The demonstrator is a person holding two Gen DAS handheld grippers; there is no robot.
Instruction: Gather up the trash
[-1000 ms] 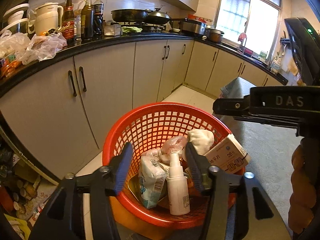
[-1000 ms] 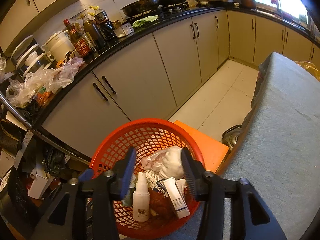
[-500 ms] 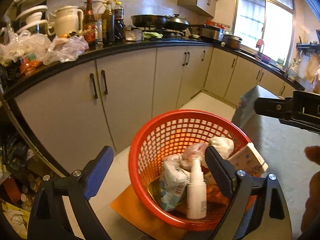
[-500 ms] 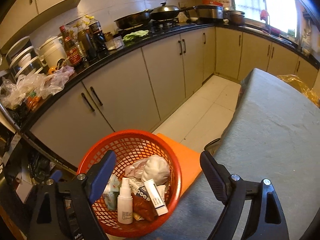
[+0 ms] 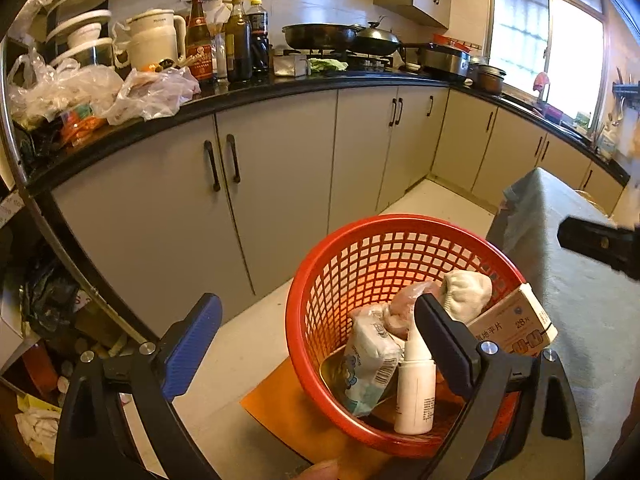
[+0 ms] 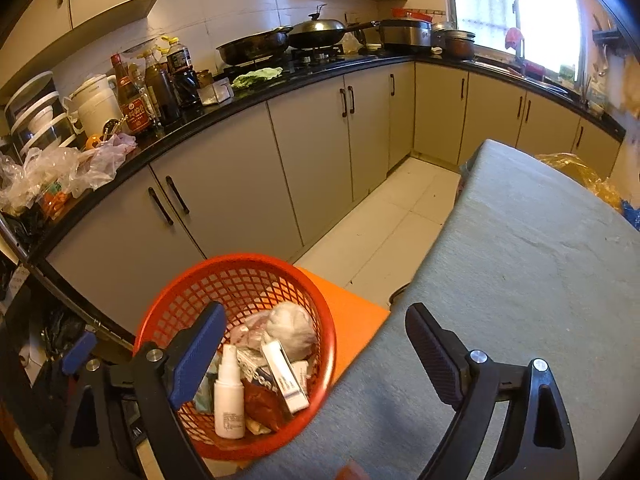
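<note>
Left wrist view: the left gripper has just been spreading its jaws and stands wide apart with nothing clamped, above the red basket, which holds a white spray bottle, a tissue pack and a medicine box. The right gripper, likewise just spread and empty, hangs beside the basket over the grey table.
</note>
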